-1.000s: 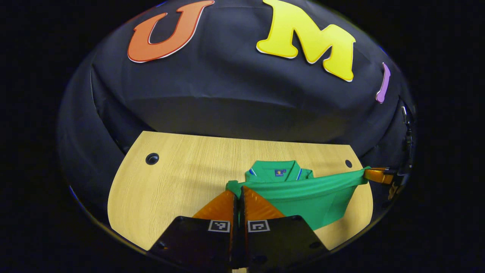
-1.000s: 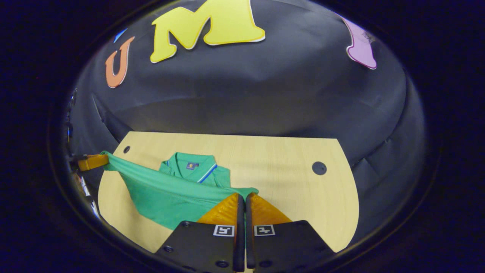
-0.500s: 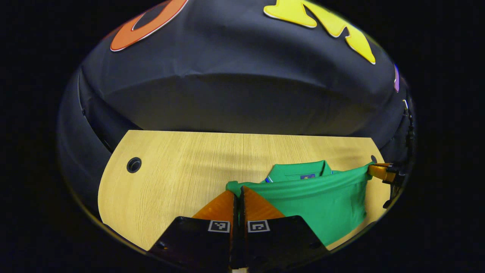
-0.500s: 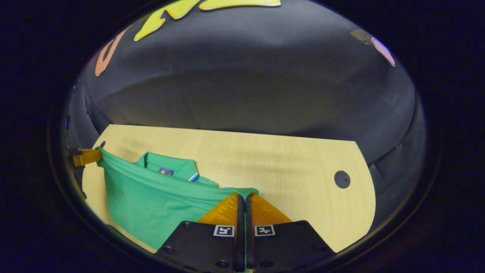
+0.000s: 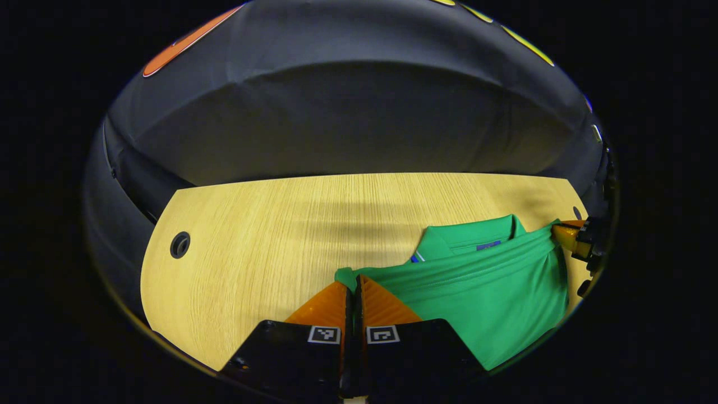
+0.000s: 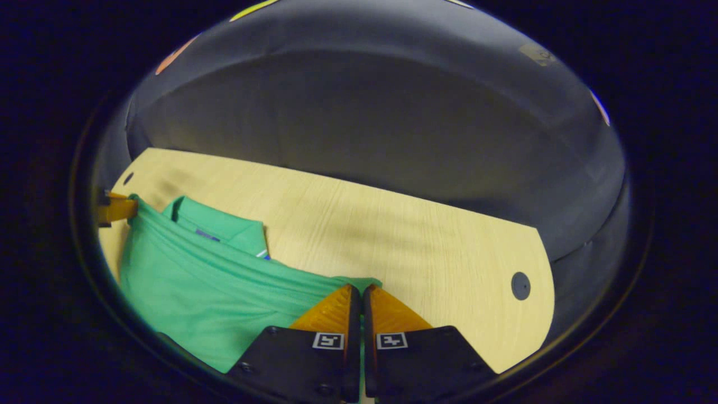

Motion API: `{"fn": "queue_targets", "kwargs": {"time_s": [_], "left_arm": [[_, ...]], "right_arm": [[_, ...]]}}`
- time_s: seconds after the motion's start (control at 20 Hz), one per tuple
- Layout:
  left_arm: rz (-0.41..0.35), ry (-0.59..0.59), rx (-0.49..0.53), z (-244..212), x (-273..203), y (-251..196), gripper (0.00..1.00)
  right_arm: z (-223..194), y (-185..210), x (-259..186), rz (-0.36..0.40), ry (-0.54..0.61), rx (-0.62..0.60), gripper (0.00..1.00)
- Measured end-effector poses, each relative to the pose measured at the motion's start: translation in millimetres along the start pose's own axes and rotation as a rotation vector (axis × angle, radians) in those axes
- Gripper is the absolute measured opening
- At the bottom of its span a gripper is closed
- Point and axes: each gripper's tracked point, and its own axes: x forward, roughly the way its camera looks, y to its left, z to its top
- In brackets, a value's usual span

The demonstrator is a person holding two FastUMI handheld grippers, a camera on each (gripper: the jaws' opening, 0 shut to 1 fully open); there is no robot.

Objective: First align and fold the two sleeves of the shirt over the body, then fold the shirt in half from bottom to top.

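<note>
While both fingers pinch together, each gripper [image 5: 353, 280] [image 6: 359, 289] clamps the shirt [image 5: 482, 292] hem.

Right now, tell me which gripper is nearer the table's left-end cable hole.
Left. The left gripper pinches the green shirt beside that hole; the right gripper pinches its opposite corner.

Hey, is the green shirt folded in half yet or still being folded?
Mid-fold. Both grippers, left gripper and right gripper, hold the green shirt hem corners raised, stretched just below the collar, not laid flat.
</note>
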Motion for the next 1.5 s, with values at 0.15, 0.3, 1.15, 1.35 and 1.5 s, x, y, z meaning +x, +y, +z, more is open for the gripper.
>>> {"fn": "queue_targets", "kwargs": {"time_s": [0.15, 0.3, 1.15, 1.35, 1.5], "left_arm": [[0.002, 0.015, -0.011, -4, 2, -2, 0.05], [-0.01, 0.027, -0.011, -7, -2, -6, 0.15], [0.008, -0.329, -0.107, 56, -261, -2, 0.9], [-0.017, -0.426, -0.059, 54, -350, -13, 0.96], [0.015, -0.499, -0.028, 49, -396, -20, 0.98]], "right_arm": [[-4, -1, -4, -0.003, 0.023, 0.044, 0.18], [-9, -4, -15, 0.027, 0.06, 0.164, 0.46], [57, -70, -293, -0.043, -0.255, 0.286, 0.96], [56, -82, -391, -0.091, -0.409, 0.308, 0.92], [51, -73, -448, -0.088, -0.496, 0.289, 0.96]]}}
